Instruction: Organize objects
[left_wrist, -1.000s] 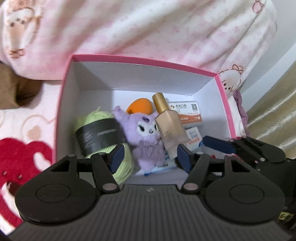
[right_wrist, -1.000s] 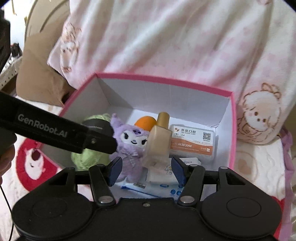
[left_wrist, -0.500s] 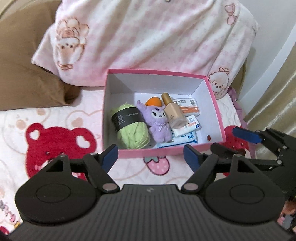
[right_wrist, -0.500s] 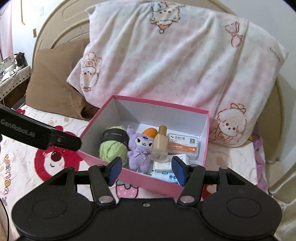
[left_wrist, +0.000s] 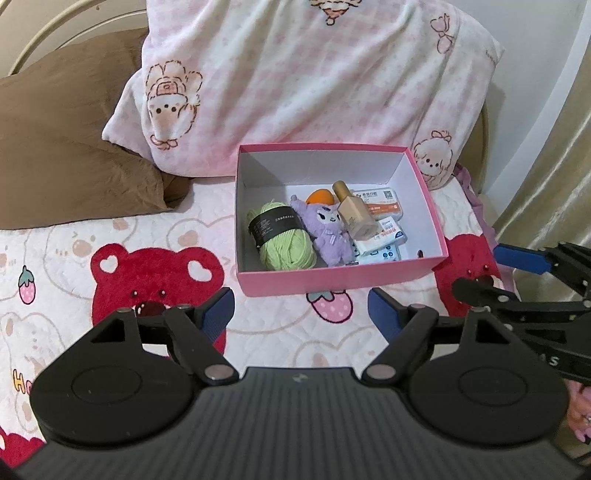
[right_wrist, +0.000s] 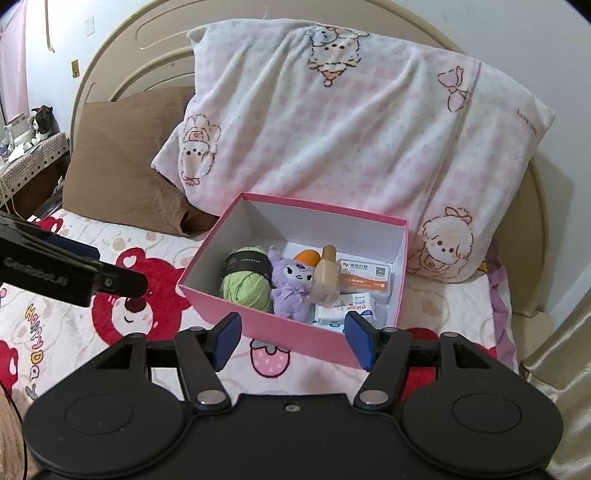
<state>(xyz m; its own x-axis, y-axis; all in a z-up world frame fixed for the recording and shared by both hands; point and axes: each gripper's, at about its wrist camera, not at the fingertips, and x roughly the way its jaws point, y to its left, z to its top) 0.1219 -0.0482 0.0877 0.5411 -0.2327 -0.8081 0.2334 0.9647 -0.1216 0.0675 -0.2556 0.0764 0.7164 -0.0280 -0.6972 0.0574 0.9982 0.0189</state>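
Observation:
A pink box stands on the bed against the pillow. In it lie a green yarn ball, a purple plush, an orange sponge, a beige bottle, a white-and-orange card box and tissue packs. My left gripper is open and empty, in front of the box. My right gripper is open and empty, just before the box's near wall.
A pink-checked pillow leans behind the box, a brown pillow to its left. The bedspread has red bear prints. The right gripper shows at the left view's right edge. A bedside shelf is far left.
Both grippers have pulled back and up from inside the box to well in front of it. Both stay open and empty. The box's contents have not moved.

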